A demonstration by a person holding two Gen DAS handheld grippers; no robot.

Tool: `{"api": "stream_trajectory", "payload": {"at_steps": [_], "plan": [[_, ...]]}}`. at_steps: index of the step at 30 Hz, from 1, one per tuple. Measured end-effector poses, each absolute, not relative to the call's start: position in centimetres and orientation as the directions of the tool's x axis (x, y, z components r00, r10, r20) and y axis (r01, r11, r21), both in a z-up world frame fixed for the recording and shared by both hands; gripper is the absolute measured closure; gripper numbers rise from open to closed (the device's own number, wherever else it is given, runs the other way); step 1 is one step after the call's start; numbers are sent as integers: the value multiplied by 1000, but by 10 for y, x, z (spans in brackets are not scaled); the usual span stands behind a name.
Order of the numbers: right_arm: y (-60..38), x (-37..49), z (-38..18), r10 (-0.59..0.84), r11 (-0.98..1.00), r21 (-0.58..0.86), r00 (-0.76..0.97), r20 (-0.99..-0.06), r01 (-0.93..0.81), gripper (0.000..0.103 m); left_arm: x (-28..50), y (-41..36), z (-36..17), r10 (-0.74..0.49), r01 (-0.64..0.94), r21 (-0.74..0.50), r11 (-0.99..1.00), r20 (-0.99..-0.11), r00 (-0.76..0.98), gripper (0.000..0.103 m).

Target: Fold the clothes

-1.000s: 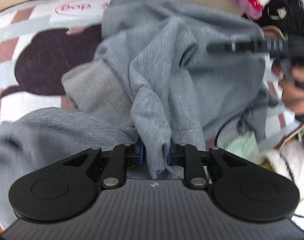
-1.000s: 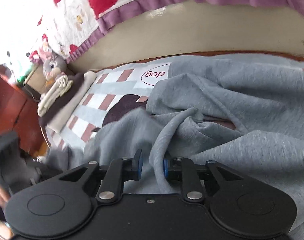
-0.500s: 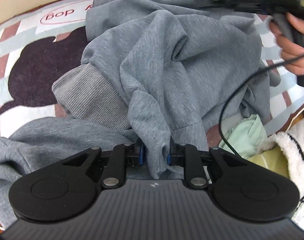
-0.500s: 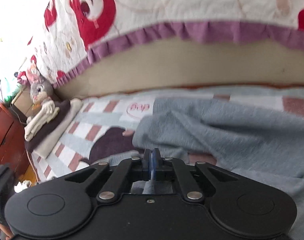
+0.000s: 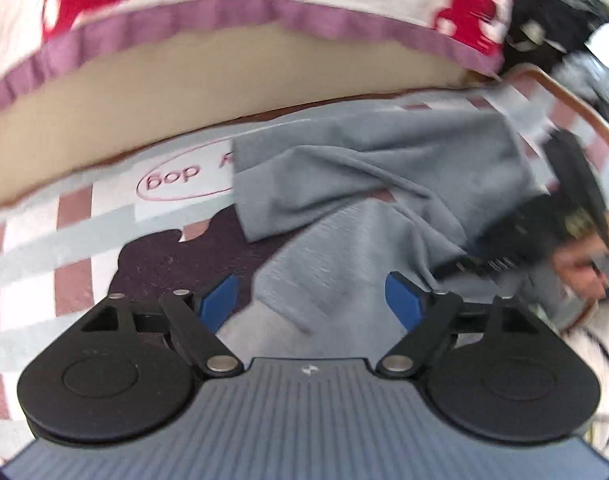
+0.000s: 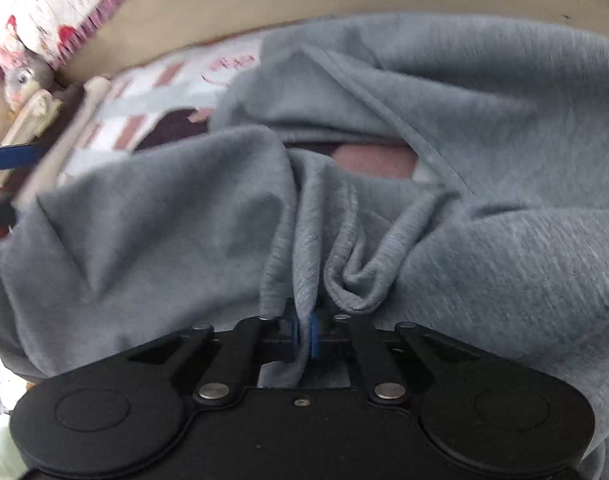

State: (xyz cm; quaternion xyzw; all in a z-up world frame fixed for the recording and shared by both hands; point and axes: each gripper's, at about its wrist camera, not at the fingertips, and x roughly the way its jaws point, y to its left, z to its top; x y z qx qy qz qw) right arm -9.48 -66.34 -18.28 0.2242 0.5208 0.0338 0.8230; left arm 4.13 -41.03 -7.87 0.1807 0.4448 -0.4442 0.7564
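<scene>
A grey sweatshirt [image 5: 364, 184] lies crumpled on the patterned bed cover [image 5: 64, 248]. My left gripper [image 5: 312, 304] hovers above its near edge. Its jaws are opening and stand wide, and the blue pads [image 5: 220, 300] touch no cloth. In the right wrist view the sweatshirt [image 6: 484, 128] fills most of the picture. My right gripper [image 6: 303, 328] is closing, and its pads pinch a bunched fold of the grey fabric. The left wrist view also shows that right gripper [image 5: 544, 232] as a blurred black shape at the sweatshirt's right side, held by a hand [image 5: 580, 272].
A white and red quilt with a purple frill [image 5: 264, 12] hangs over a beige panel [image 5: 184, 92] behind the bed cover. A plush toy [image 6: 24, 76] and folded pale clothes [image 6: 36, 116] sit at the far left. Dark clutter [image 5: 552, 28] lies at the upper right.
My left gripper let go of the grey fold, opened wide and rose away. My right gripper dropped toward the sweatshirt and pinched a fold of it.
</scene>
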Motion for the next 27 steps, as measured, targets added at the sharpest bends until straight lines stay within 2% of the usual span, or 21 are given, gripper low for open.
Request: {"api": "stream_trajectory", "payload": {"at_steps": [5,9,12,14,18,19,20,21,23,26,27], "plan": [[-667,-98,-179,322,887,440,496,-807,140,96,99,-418,-151,-435,663,-304,683,-900,35,22],[-670,-99,-173,375,864,496,539,-754,93,96,108,-419,-179,-464,596,-396,699,-885,-43,22],[-669,-97,-170,412,847,528,554,-723,60,96,104,-425,-179,-460,627,-383,678,-887,-44,22],[-669,-95,-169,432,839,543,558,-708,40,96,98,-427,-180,-461,643,-376,667,-887,-40,27],[-664,-89,-165,489,816,577,565,-664,-28,96,74,-447,-175,-351,801,-158,578,-934,69,30],[-662,-87,-162,515,804,592,566,-644,-57,96,67,-453,-174,-327,830,-102,549,-940,101,34],[-660,-85,-159,537,791,607,566,-625,-81,96,62,-457,-171,-324,848,-79,524,-939,113,53],[-659,-84,-158,553,780,619,567,-611,-94,96,59,-459,-167,-330,857,-70,511,-936,121,79],[-661,-82,-154,559,770,630,583,-589,-102,96,49,-462,-155,-346,882,8,471,-918,193,91],[-679,-88,-143,515,773,629,656,-552,-77,96,30,-457,-128,-395,898,166,407,-854,337,94],[-688,-93,-138,497,769,635,689,-527,-69,96,27,-455,-118,-407,888,198,415,-832,376,102]]}}
